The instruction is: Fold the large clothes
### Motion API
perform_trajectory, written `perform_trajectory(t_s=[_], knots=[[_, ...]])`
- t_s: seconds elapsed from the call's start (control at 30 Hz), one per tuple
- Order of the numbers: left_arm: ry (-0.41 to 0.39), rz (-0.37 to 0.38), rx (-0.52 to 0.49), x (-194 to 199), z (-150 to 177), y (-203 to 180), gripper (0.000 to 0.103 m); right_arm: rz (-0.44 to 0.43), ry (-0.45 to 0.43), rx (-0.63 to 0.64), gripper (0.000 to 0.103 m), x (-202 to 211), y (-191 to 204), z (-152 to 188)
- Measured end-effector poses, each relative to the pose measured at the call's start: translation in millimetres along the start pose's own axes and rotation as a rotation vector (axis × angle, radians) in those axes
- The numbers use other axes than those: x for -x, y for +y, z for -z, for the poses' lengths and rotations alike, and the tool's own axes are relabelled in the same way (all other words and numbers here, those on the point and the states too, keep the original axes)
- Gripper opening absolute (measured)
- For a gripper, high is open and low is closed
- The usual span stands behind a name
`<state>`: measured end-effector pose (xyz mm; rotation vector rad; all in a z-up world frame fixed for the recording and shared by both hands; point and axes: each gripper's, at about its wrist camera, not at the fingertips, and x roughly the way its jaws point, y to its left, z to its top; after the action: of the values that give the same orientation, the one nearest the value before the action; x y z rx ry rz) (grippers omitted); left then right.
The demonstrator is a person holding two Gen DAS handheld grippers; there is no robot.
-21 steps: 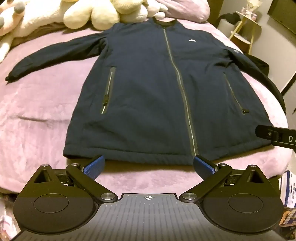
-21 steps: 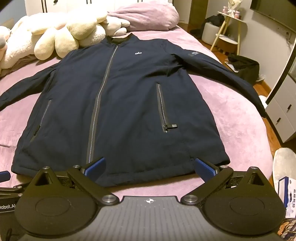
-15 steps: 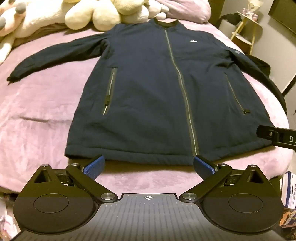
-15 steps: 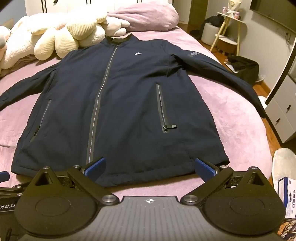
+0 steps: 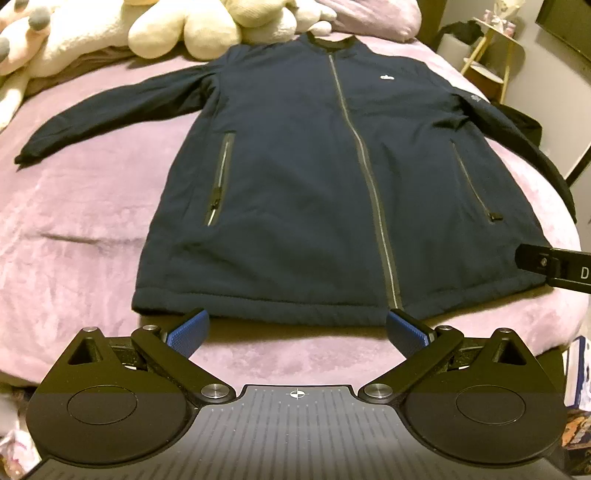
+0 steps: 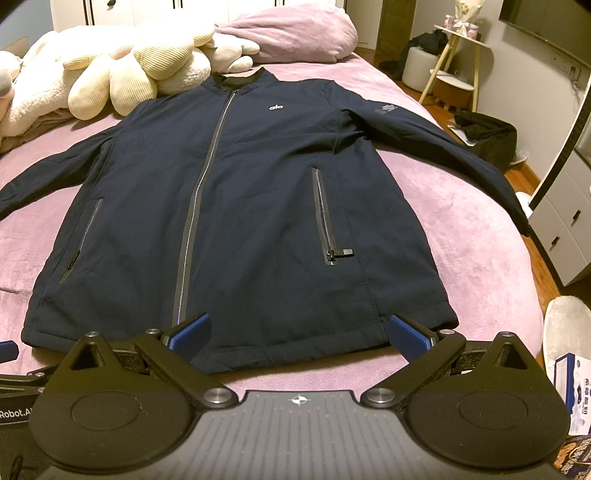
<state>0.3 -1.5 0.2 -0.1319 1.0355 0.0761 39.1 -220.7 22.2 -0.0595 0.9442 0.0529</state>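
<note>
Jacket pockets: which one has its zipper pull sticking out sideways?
The pocket on the jacket's logo side; its black pull juts sideways at the bottom. The other pocket's pull lies in line.

Light: dim, warm indoor.
Focus: left view softly blurred, right sharper.
Edges: fisheye bending, dark corners.

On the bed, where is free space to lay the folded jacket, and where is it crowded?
Bare pink blanket lies between the jacket body and its left sleeve, out to the bed edge. A smaller bare patch lies under the right sleeve. The head of the bed is crowded with plush toys and a pillow.
</note>
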Motion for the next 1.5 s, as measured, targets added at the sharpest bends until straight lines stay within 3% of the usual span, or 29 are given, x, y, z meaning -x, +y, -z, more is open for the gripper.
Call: perform_trajectory(t_s=[1.5], knots=[[0.007,-0.008,0.003,-1.6,3.6,-1.7,0.103,-0.007,-0.005,-0.018,0.102,3.8,-1.5,2.3]])
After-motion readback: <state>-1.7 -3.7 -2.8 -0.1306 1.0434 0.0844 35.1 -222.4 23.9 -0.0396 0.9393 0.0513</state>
